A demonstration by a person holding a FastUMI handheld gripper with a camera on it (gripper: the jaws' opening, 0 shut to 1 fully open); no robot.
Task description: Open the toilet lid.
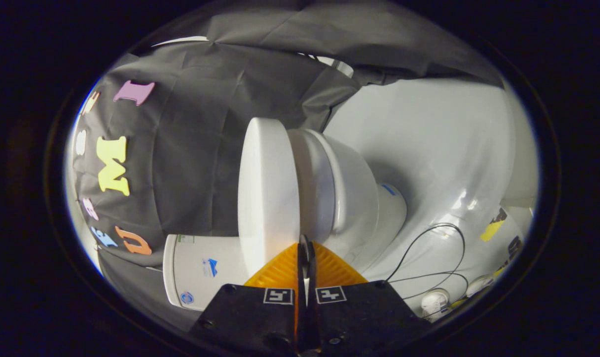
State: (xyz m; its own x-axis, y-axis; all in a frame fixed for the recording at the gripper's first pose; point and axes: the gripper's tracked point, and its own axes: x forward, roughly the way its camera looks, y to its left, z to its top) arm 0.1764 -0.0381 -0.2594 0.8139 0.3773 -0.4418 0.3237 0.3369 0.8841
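Closing in on the toilet lid [267, 193], you have the gripper [304, 248] rolled onto its side, so the toilet [349, 198] appears turned a quarter turn: the lid lies flat on the seat [313, 188], the bowl [359, 193] bulges beyond it toward the pale floor [428, 134], and the cistern [200, 270] sits beside the fingers on the lid's side. The two fingers are drawn almost together, only a thin slit between them, and nothing is held. Their tips sit right at the seam where lid meets seat; whether they already touch the rim cannot be made out.

By the look of it, the lid is still fully down, so the lifting has not begun. To do it well, work one fingertip into that seam under the lid's edge instead of trying to pinch the thick lid; if you want a pinch, you would have to spread the fingers first. Once hooked, carry the edge along an arc about the hinge near the cistern, turning the wrist with it so the finger does not slip out. Mind the black cable [428, 248] looping on the floor beside the base.
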